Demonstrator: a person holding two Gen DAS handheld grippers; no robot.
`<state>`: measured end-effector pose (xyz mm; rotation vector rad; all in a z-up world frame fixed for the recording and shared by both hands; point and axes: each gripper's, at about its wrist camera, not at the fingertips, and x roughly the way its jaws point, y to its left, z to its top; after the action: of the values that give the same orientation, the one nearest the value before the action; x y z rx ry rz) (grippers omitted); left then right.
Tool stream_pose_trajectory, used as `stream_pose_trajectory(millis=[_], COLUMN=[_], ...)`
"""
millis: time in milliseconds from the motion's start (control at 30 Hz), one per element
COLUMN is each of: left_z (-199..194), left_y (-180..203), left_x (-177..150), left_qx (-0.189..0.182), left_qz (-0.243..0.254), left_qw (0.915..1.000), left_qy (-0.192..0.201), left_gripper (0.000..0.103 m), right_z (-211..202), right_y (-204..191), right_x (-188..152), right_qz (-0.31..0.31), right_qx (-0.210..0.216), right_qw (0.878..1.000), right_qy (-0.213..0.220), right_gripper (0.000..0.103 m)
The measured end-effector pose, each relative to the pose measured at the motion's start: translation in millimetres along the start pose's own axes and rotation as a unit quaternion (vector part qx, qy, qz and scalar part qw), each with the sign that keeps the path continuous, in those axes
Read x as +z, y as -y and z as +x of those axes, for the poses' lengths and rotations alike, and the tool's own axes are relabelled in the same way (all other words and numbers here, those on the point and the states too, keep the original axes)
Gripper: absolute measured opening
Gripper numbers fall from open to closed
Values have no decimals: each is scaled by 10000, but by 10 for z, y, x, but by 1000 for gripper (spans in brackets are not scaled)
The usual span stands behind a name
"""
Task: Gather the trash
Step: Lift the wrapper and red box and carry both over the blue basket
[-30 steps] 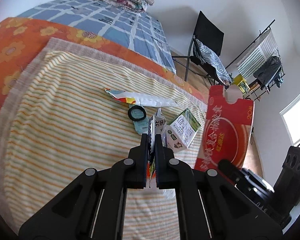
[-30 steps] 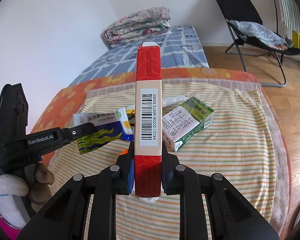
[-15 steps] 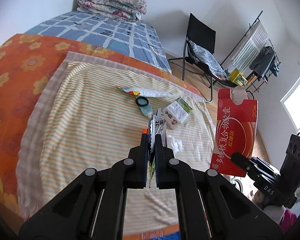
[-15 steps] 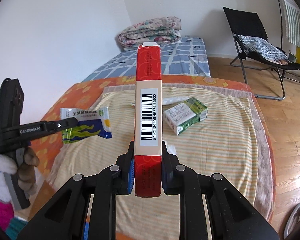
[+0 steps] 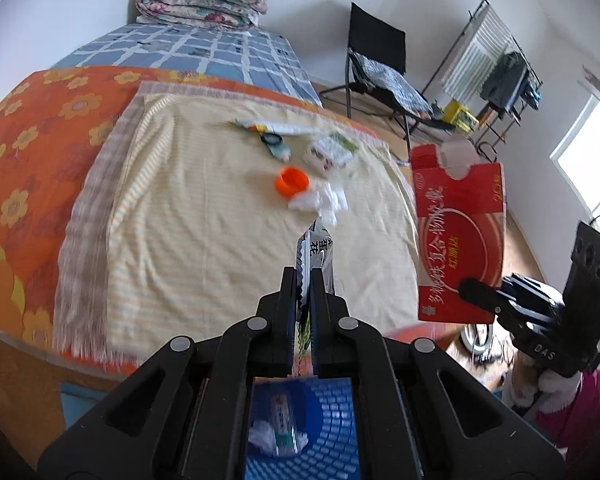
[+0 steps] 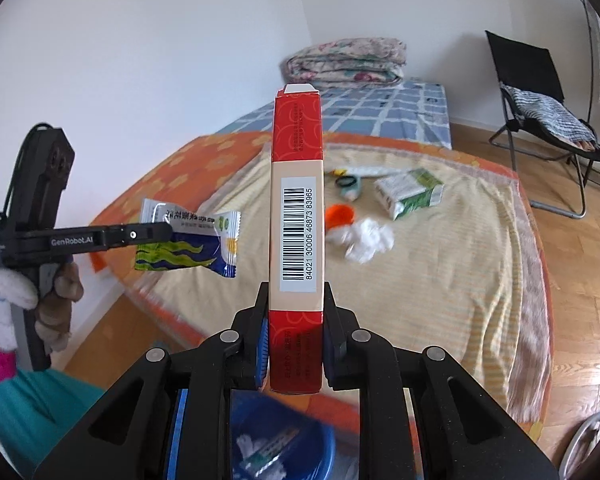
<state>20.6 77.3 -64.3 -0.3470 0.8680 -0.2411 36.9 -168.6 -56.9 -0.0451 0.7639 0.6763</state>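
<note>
My left gripper (image 5: 305, 276) is shut on a blue, green and white snack wrapper (image 5: 316, 256), which from the right wrist view (image 6: 188, 246) hangs flat from the left gripper (image 6: 166, 232). My right gripper (image 6: 296, 300) is shut on a flat red carton (image 6: 298, 200) held upright, barcode edge facing the camera; its broad face (image 5: 460, 236) shows at the right of the left wrist view. On the striped cloth lie an orange cap (image 5: 292, 181), crumpled white tissue (image 5: 320, 202), a green and white carton (image 5: 328, 152), a black ring (image 5: 271, 139) and a flat wrapper (image 5: 256, 125).
A blue basket (image 5: 328, 412) with trash inside sits below both grippers, off the bed's (image 5: 32, 152) near edge. A folded quilt (image 5: 200, 0) lies at the far end. A black folding chair (image 5: 376, 56) and a drying rack (image 5: 488, 52) stand on the wood floor to the right.
Both grippers have pulled back from the bed with their loads. The bed's near edge and the blue basket have come into view below. An orange cap and tissue now show on the cloth.
</note>
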Motion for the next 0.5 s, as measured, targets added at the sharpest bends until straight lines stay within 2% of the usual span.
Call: stream_pose_trajectory(millis=[500], left_z=[70], left_y=[234], left_x=[-1026], left_qx=[2], left_qz=[401], left_qw=[9958], left_qy=[-825], left_gripper=[3], right_z=[8], right_y=[-298], right_x=[-897], right_qz=[-522], right_qx=[224], right_qw=[9959], right_qy=[-706], right_gripper=[19])
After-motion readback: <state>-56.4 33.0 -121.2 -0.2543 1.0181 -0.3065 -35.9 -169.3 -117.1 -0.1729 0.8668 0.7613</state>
